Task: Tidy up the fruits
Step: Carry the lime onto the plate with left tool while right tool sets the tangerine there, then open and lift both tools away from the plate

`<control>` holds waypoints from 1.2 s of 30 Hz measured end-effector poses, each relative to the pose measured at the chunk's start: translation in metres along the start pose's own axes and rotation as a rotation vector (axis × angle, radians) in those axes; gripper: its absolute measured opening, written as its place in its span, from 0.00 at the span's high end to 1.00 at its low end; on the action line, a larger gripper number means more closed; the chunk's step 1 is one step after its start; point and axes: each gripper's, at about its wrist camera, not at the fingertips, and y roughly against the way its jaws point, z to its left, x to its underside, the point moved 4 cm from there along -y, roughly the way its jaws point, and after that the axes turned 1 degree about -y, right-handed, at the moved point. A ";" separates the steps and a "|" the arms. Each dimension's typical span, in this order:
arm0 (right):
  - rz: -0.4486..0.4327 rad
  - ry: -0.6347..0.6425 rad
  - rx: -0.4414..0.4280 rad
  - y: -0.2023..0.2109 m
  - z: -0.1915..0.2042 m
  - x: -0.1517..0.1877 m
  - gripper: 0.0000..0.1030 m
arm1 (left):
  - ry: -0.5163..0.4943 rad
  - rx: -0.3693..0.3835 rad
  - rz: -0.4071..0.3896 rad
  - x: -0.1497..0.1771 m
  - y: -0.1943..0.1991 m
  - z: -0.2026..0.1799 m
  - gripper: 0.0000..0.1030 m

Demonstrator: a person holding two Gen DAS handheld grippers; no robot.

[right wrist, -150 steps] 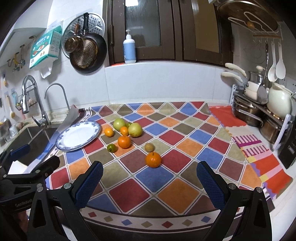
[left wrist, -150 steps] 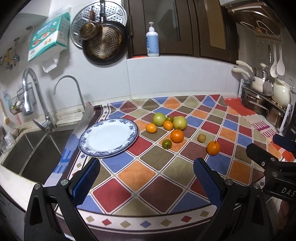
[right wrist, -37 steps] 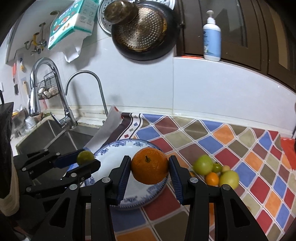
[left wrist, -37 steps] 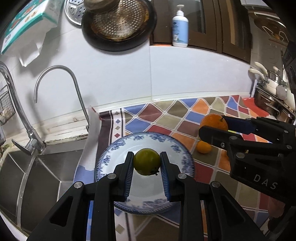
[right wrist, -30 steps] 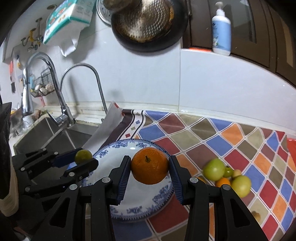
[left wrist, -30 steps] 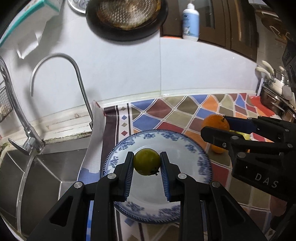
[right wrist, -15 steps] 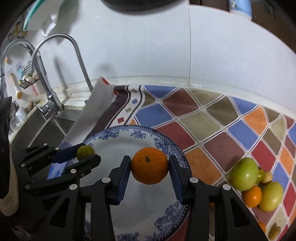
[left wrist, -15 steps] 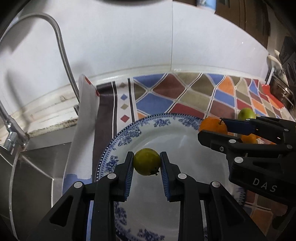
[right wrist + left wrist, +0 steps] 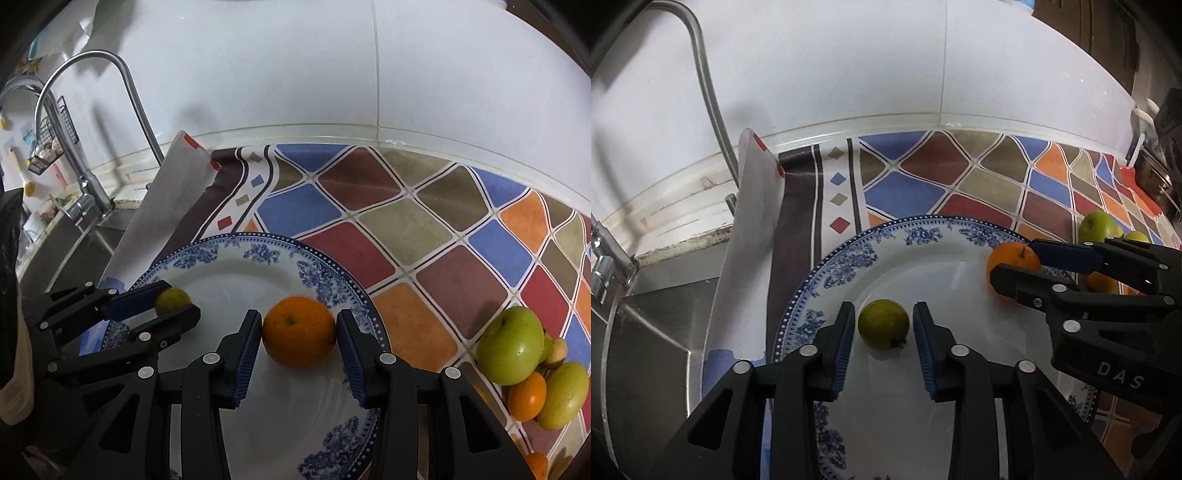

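Kitchen counter with a checkered mat (image 9: 373,229), white tiled wall behind, sink (image 9: 646,332) and tap (image 9: 110,92) to one side. Small green fruit (image 9: 883,323), round, dull skin, dark stem end, sits on the blue-patterned plate (image 9: 849,258). Left gripper (image 9: 883,325): jaws opening, narrow gaps showing between both pads and the fruit. Orange (image 9: 299,326), bright and round, is also over the plate, nearer its far rim. Right gripper (image 9: 299,332): pads pressed on both sides of the orange, clamped. Loose apples (image 9: 511,345) and small oranges (image 9: 526,397) lie clustered on the mat, off the plate.
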 end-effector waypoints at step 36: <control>-0.336 0.018 0.096 0.211 -0.035 0.065 0.28 | 0.042 -0.063 -0.296 0.030 0.179 -0.098 0.17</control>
